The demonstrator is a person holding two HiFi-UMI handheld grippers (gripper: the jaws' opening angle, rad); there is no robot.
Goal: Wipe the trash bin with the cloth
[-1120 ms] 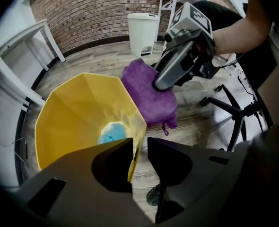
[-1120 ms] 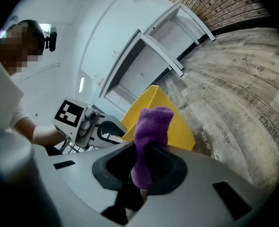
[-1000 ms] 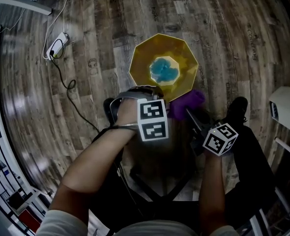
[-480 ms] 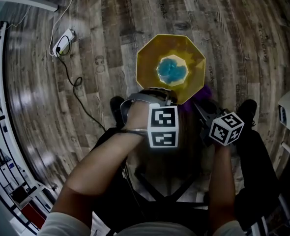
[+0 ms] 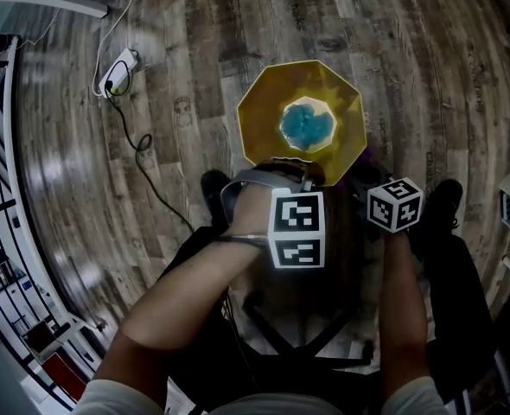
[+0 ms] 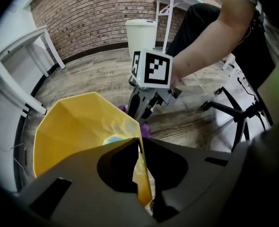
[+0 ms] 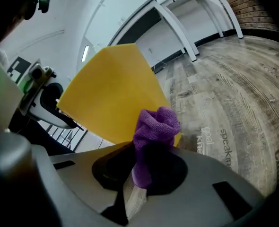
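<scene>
A yellow eight-sided trash bin [image 5: 264,119] stands on the wooden floor with something blue [image 5: 308,125] at its bottom. My left gripper [image 5: 311,175] reaches steeply down onto the bin's near rim. In the left gripper view its jaws have just been closing and now pinch the thin yellow rim [image 6: 140,167]. My right gripper [image 5: 363,175] is at the bin's right side, shut on a purple cloth [image 7: 154,126]. The cloth's bunched end sits against the bin's yellow outer wall [image 7: 113,86]. In the head view only a sliver of cloth [image 5: 369,156] shows.
A power strip [image 5: 121,67] with a black cable lies on the floor at the left. A black chair base [image 5: 298,340] is under me, with shoes [image 5: 212,188] on either side. A white bin [image 6: 140,32] and white table legs [image 6: 21,93] stand farther off.
My right gripper has sunk down along the bin's right side, so the purple cloth is now mostly hidden in the head view. The left gripper has stayed at the near rim.
</scene>
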